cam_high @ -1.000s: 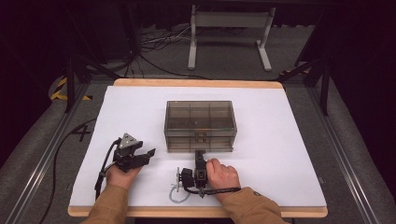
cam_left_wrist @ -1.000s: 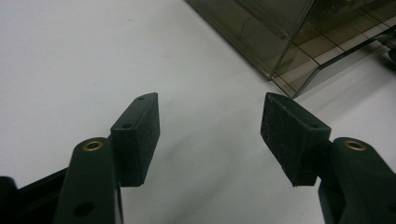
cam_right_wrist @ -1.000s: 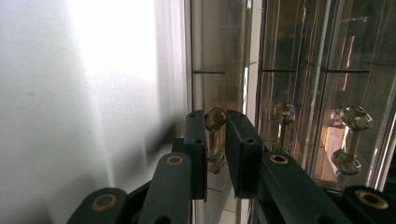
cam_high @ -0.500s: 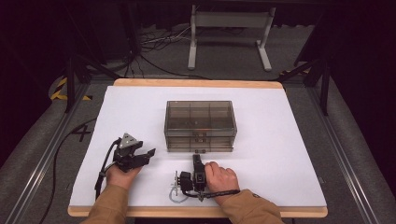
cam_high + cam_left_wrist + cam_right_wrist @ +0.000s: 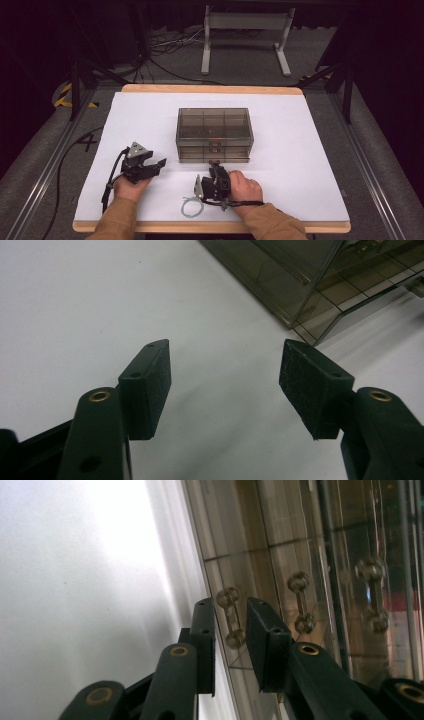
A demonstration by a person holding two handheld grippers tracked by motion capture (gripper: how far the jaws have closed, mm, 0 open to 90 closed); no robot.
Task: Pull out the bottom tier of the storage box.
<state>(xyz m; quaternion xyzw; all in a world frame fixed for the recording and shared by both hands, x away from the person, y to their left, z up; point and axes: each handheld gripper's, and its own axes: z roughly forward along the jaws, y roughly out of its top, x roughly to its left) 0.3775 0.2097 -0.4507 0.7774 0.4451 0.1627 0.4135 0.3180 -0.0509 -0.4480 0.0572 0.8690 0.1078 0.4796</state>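
A smoky see-through drawer box [image 5: 214, 125] stands mid-table, its drawer fronts facing me. My right gripper [image 5: 215, 165] lies on its side right against the lowest drawer's front. In the right gripper view its jaws [image 5: 230, 605] stand a narrow gap apart with that drawer's small handle [image 5: 231, 620] between them, the pads close on both sides. Two more handles [image 5: 300, 602] sit farther along. My left gripper [image 5: 156, 165] rests open on the table, left of the box; nothing sits between its fingers [image 5: 225, 355], and the box's corner [image 5: 310, 315] lies ahead.
The white table [image 5: 310, 165] has bare room on all sides of the box. A pale loop of cord [image 5: 192, 207] lies near the front edge beside my right hand. A metal stand [image 5: 245, 30] and cables are on the floor beyond the table.
My right gripper drew back slightly toward me, then came forward again to the lowest drawer's front. The left gripper has stayed still.
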